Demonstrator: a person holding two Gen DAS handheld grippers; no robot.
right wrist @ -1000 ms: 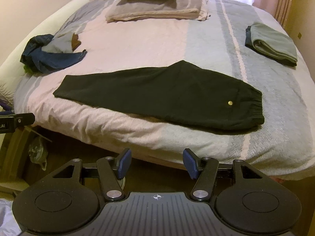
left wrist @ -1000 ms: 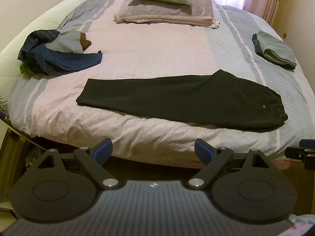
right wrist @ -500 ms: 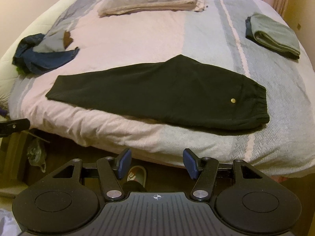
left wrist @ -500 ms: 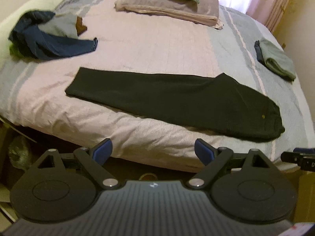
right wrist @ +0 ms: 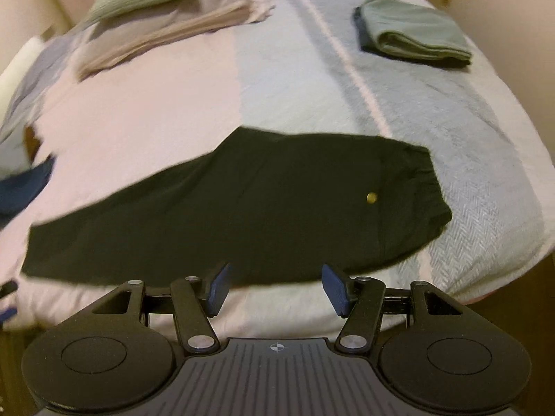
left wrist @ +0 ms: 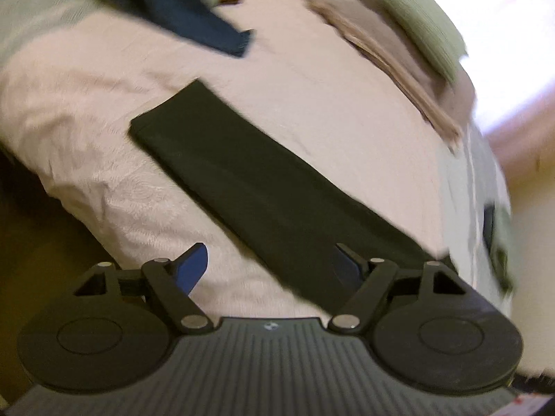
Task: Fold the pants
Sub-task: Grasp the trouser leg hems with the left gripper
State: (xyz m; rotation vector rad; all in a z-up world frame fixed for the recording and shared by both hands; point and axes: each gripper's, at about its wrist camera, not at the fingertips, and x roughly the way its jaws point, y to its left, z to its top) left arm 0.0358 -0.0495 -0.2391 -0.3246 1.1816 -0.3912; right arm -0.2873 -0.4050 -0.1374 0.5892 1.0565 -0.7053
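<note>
The left gripper (left wrist: 269,270) and right gripper (right wrist: 274,289) both hang spread wide and empty over the near edge of the bed (right wrist: 312,104), likely because the black pants (right wrist: 242,208) lie flat there, ready for grasping.

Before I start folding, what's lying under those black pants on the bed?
The black pants lie flat on the striped bedspread, pink and grey-blue around them. Whatever lies beneath the fabric itself is covered.

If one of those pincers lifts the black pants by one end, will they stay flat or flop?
The black pants lie limp on the bedspread, so they would probably droop and sag. Probably light, being thin cloth. The soft weave likely grips rather than slips.
</note>
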